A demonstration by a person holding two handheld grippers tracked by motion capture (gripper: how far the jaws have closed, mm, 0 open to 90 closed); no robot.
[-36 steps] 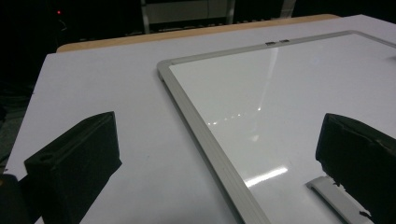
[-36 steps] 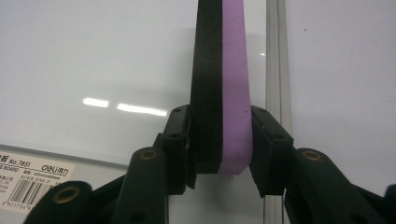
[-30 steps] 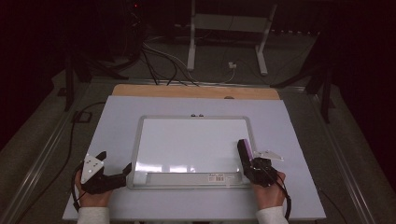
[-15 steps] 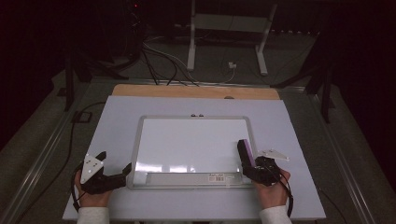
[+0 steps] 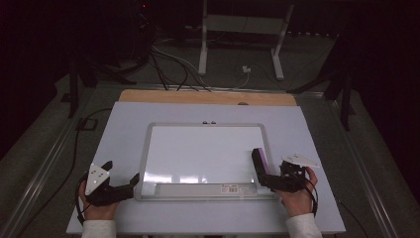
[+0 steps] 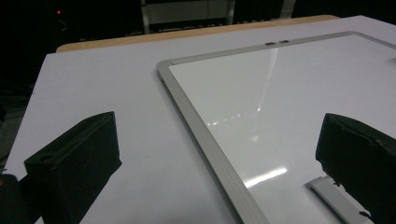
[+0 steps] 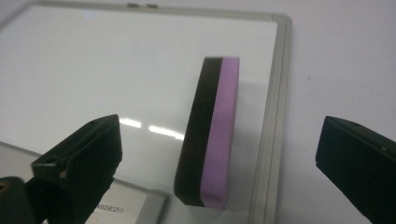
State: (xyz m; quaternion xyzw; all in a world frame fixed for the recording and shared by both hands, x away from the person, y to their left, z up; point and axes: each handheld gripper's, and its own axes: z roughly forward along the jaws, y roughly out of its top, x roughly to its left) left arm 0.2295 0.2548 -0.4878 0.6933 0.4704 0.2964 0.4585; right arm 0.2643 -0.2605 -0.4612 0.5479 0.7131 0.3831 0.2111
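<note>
Right tool (image 7: 219,154) gapes wide around one black-and-purple eraser (image 7: 209,133), untouched, standing on edge on one whiteboard (image 5: 205,151). Left tool (image 6: 219,163), wide open, empty, straddles whiteboard's frame. White tabletop (image 5: 124,124).

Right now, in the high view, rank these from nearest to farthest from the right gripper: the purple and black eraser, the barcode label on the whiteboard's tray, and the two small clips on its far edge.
1. The purple and black eraser, on edge just ahead of the right gripper.
2. The barcode label on the whiteboard's near tray, to the gripper's left.
3. The two small clips, midway along the far edge.
</note>
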